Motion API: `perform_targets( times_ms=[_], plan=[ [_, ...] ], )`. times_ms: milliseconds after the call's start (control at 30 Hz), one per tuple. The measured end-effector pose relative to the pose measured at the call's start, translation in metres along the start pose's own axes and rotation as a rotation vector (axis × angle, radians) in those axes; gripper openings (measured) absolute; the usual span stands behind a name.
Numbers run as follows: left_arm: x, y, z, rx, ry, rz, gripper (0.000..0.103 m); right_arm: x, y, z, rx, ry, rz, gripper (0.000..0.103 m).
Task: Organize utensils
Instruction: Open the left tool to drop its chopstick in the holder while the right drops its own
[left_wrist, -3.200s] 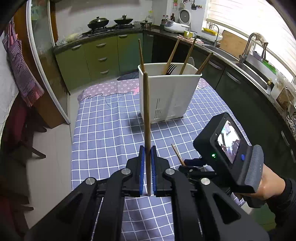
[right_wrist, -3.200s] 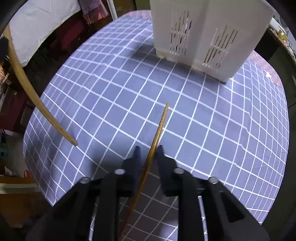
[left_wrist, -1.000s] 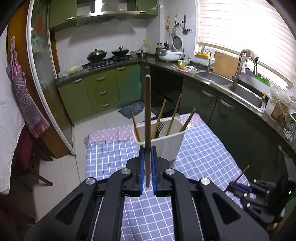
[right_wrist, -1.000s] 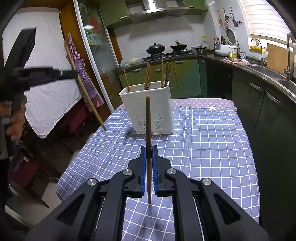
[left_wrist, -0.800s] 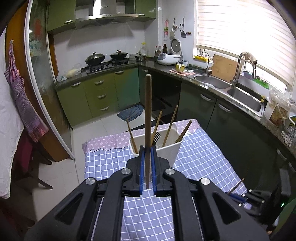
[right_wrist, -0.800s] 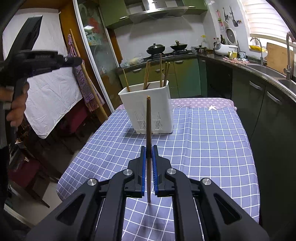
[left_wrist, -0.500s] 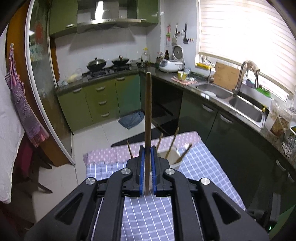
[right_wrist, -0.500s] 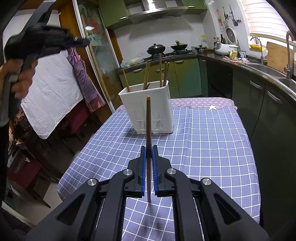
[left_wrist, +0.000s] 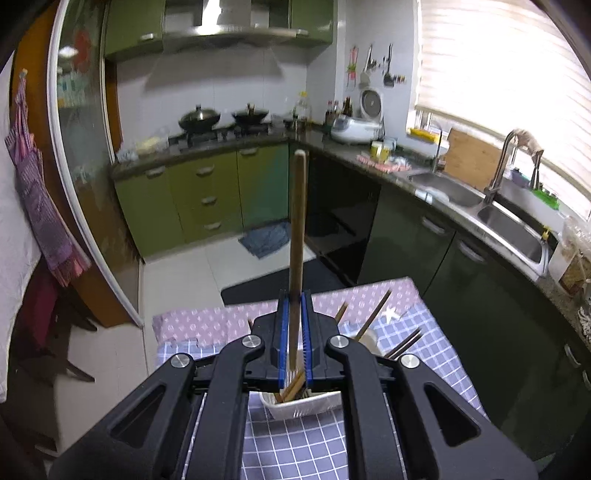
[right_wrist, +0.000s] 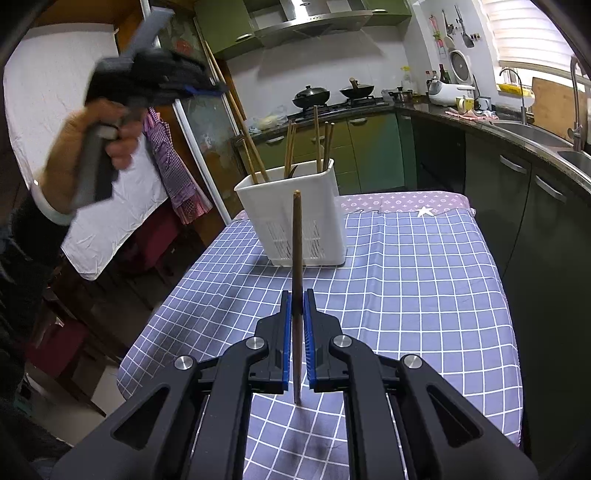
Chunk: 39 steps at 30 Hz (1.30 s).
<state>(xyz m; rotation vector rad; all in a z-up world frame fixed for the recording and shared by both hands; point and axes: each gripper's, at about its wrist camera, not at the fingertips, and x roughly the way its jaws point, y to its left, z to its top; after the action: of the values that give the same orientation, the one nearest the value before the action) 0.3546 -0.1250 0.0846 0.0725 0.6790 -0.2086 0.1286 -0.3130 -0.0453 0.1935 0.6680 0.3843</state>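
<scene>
My left gripper (left_wrist: 294, 314) is shut on a wooden chopstick (left_wrist: 297, 229) and holds it upright right above the white utensil holder (left_wrist: 303, 404), with the lower tip inside the holder's opening. In the right wrist view the left gripper (right_wrist: 207, 90) is high at the upper left, its chopstick (right_wrist: 240, 122) slanting down into the holder (right_wrist: 295, 214). Several chopsticks and a dark fork stand in the holder. My right gripper (right_wrist: 297, 314) is shut on another wooden chopstick (right_wrist: 296, 258), held upright over the table in front of the holder.
The table has a blue checked cloth (right_wrist: 406, 280) with a purple patterned strip (right_wrist: 406, 201) at the far end. Dark cabinets and a counter with a sink (right_wrist: 535, 136) run along the right. A white sheet (right_wrist: 55, 122) and chairs stand at the left.
My left gripper has risen and moved over the holder, bringing its chopstick's tip down into the holder. My right gripper has stayed still with its chopstick.
</scene>
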Motion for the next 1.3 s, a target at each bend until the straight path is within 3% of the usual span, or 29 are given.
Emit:
perform_targets(
  times_ms=[200,367,500,567,667,800,900,1033,1133,1300],
  plan=[
    [0.017,0.007,-0.036,0.005,0.056,-0.008,0.010,0.000,0.003,-0.001,-0.001,0.004,0.006,0.007],
    [-0.017,0.025,-0.074,-0.032,-0.021,-0.015,0.026,-0.002,0.002,0.003,0.008,0.007,0.033,0.007],
    [-0.057,0.040,-0.123,-0.068,-0.084,-0.019,0.047,-0.007,0.003,0.019,0.001,-0.001,0.052,0.007],
    [-0.079,0.043,-0.156,-0.072,-0.121,-0.012,0.048,-0.009,0.006,0.035,-0.014,-0.012,0.063,0.007],
    [-0.105,0.040,-0.198,-0.040,-0.200,0.052,0.061,-0.011,0.009,0.067,-0.031,-0.038,0.064,0.007],
    [-0.129,0.048,-0.227,-0.073,-0.249,0.091,0.073,-0.012,0.021,0.130,-0.034,-0.121,0.067,0.007],
    [-0.142,0.058,-0.239,-0.115,-0.258,0.089,0.077,-0.007,0.035,0.174,-0.043,-0.204,0.023,0.007],
    [-0.149,0.068,-0.243,-0.123,-0.264,0.118,0.077,0.022,0.045,0.215,-0.050,-0.246,-0.051,0.007],
    [-0.149,0.071,-0.243,-0.128,-0.265,0.123,0.078,0.051,0.047,0.228,-0.062,-0.227,-0.108,0.007],
    [-0.146,0.073,-0.243,-0.129,-0.268,0.125,0.083,0.092,0.046,0.224,-0.061,-0.155,-0.131,0.007]
  ],
)
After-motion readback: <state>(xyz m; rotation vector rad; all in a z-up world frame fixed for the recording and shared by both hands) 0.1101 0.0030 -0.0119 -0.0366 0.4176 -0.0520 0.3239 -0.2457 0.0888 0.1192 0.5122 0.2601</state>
